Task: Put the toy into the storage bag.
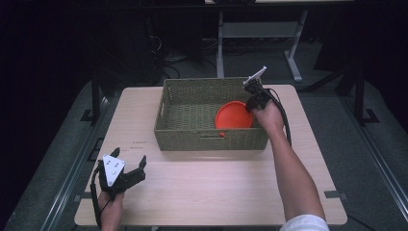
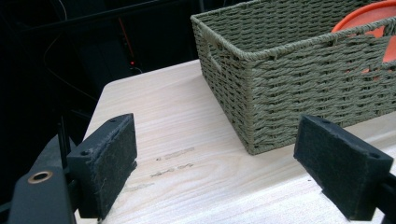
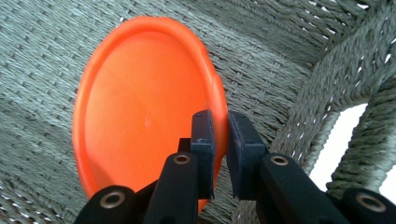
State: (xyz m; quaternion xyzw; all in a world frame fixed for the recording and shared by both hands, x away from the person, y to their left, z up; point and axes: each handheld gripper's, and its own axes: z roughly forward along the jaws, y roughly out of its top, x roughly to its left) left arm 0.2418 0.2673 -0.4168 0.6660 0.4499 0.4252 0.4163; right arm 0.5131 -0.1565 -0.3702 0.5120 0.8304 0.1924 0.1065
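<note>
**Clerk:** Inside the olive-green woven rope basket (image 1: 192,126), at its right end, one round orange plastic plate (image 1: 234,115) is listed, tilted on edge against the weave.

**Checker:** Handling?

**Clerk:** It is judged light, stiff and thin, with a smooth surface likely to slip; breakage is not expected. The raised rim is recommended as the hold.

**Checker:** Tool state?

**Clerk:** The right gripper (image 3: 219,140) is recorded narrow, its pads pinched on the plate's rim, one each side. The left gripper (image 2: 215,172) is recorded wide, nothing between its pads, low over the pale wooden table (image 1: 216,192), well apart from the basket.

**Checker:** Markings?

**Clerk:** No brand or label is noted. Faint print on the tabletop (image 2: 173,161) cannot be read.
</note>
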